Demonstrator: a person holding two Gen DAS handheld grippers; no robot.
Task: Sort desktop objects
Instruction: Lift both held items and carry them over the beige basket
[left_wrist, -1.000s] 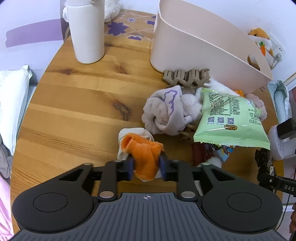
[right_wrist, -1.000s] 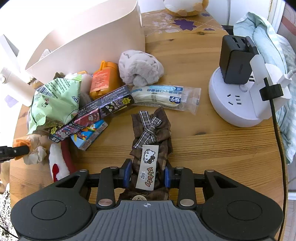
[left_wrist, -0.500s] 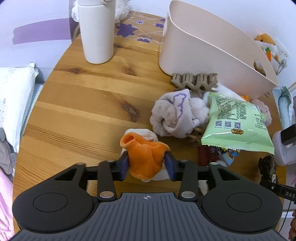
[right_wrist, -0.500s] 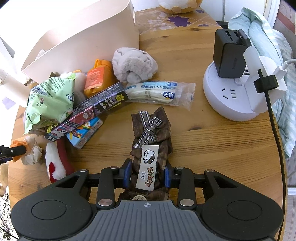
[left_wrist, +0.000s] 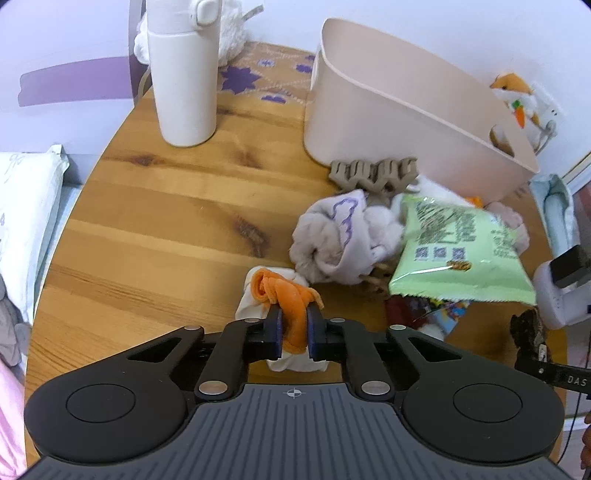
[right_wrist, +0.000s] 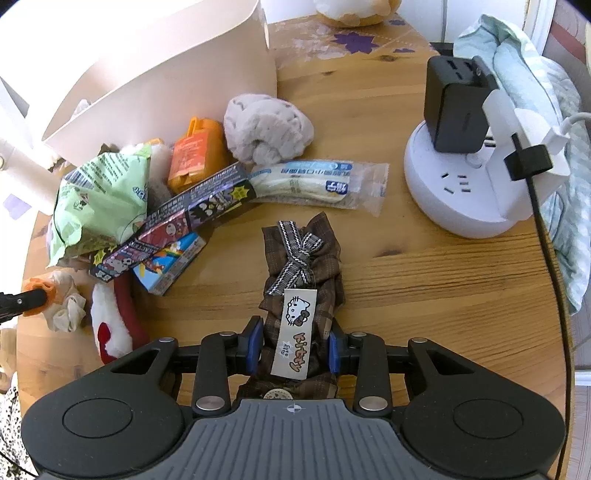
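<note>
Bottle (left_wrist: 183, 75) only on left view.

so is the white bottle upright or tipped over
Upright. In the left wrist view the white bottle stands on its base on the wooden table, flip cap at the top, left of the beige bin.

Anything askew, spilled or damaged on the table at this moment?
Nothing looks spilled or broken. The odd part is the heap: the green snack bag, dark printed box and colourful carton lie overlapping beside the beige bin, not in it. Both tools grip soft items: the left tool the orange cloth, the right tool the brown plaid piece.
</note>
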